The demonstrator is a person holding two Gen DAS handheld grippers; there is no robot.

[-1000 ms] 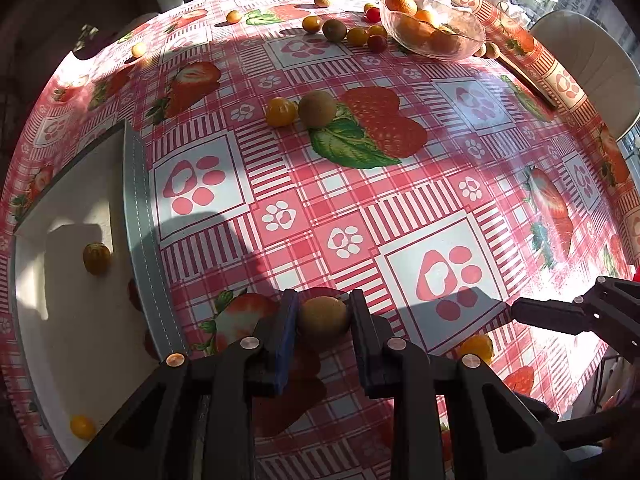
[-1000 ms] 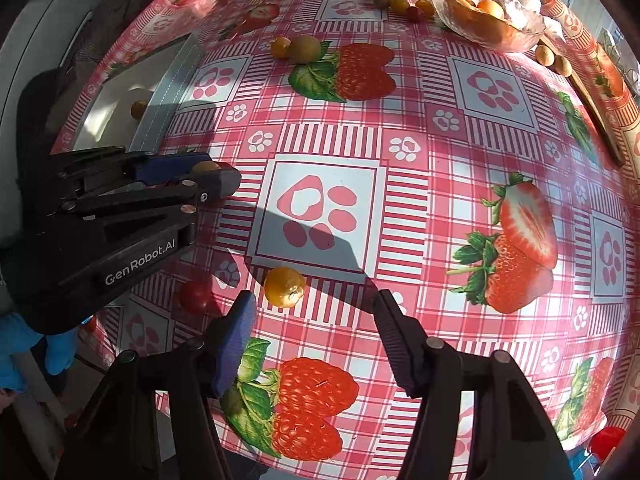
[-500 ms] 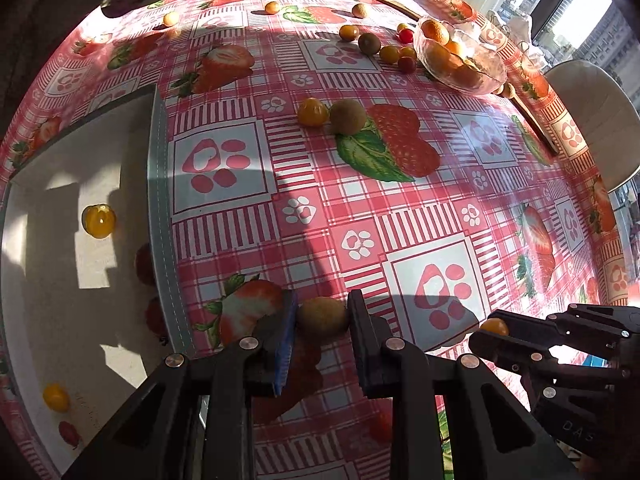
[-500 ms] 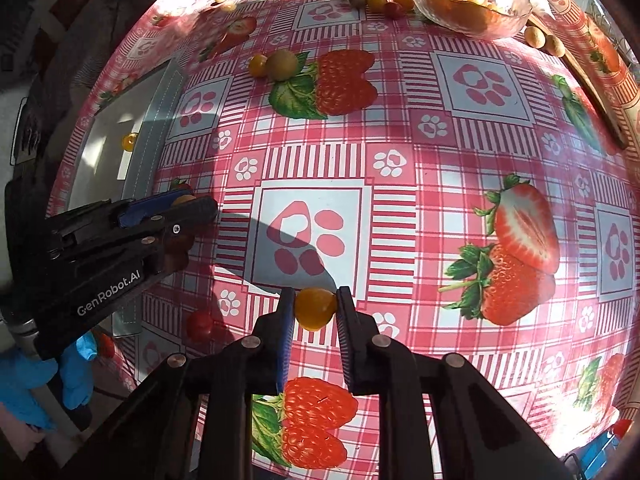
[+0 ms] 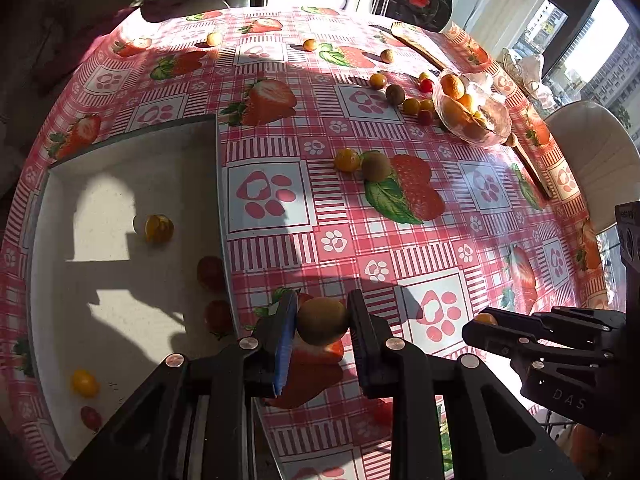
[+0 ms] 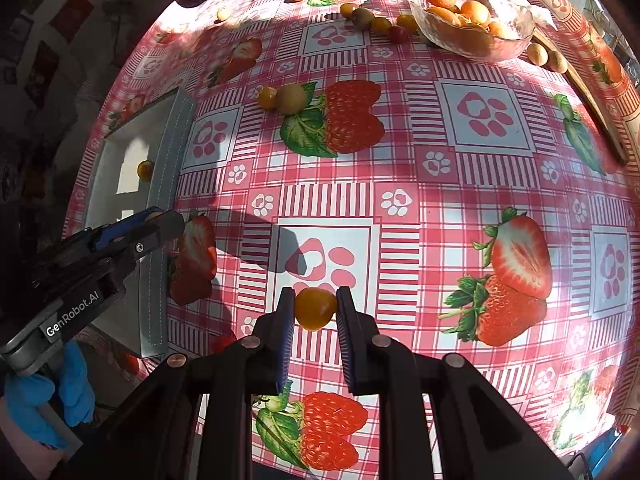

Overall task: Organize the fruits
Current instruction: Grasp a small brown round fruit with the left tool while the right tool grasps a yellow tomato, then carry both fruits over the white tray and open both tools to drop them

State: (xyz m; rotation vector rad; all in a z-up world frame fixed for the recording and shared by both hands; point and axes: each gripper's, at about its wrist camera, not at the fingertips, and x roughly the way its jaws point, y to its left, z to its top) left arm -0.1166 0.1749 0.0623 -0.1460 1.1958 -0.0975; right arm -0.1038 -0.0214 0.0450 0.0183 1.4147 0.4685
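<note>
Two fruits in my grip: left hand-held gripper (image 5: pixel 322 322) clamps a kiwi (image 5: pixel 322 320) beside the tray (image 5: pixel 222 184), right hand-held gripper (image 6: pixel 314 312) pinches a yellow tomato (image 6: pixel 315 308) above the table (image 6: pixel 420 184).

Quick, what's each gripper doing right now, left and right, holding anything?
Left gripper: shut on a brown kiwi.
Right gripper: shut on a yellow cherry tomato.
</note>
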